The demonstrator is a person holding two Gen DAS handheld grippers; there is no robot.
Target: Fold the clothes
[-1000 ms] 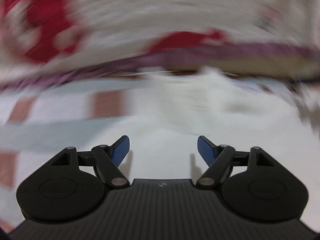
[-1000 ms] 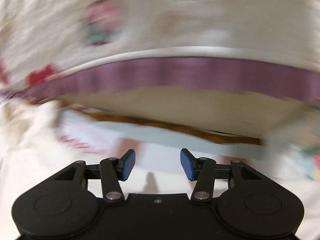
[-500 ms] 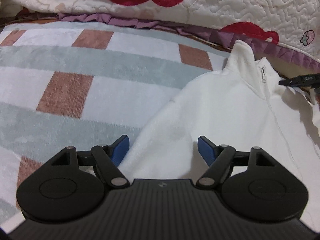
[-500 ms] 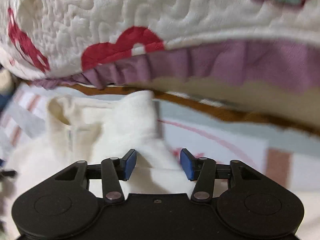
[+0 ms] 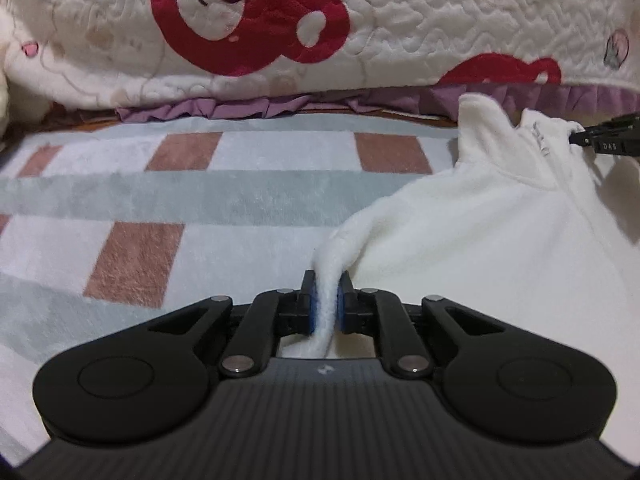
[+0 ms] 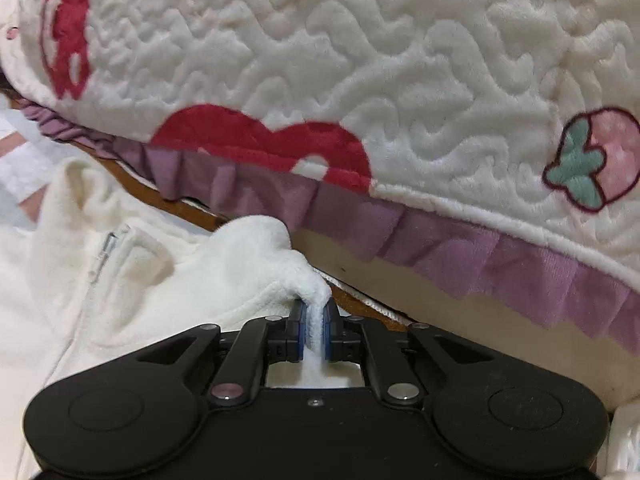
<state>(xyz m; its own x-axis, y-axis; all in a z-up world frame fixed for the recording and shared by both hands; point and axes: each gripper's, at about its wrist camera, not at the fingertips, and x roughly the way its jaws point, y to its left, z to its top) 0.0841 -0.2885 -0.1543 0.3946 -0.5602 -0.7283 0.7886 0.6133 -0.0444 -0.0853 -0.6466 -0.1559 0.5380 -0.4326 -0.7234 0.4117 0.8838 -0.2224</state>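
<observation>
Two hand-held grippers, one white fleece jacket pinched between them.

Nearest, the left hand-held gripper (image 5: 325, 304) has its blue pads clamped on a raised fold of the jacket (image 5: 480, 232), and the right hand-held gripper (image 6: 315, 330) is likewise closed on a bunched ridge near the collar; half a second ago both stood wide apart above the cloth. The one jacket is soft, nubby fleece with a stand-up collar and a single zipper (image 6: 105, 250), spreading ahead and to the right of the left hand-held gripper and to the left of the right one. It lies on a plush bed cover (image 5: 168, 200) of pale grey, white and brown blocks. Farthest, one quilted cream blanket (image 5: 440, 20) with red bear shapes, a strawberry (image 6: 592, 156) and a purple ruffled hem (image 6: 400, 236) rises behind.
</observation>
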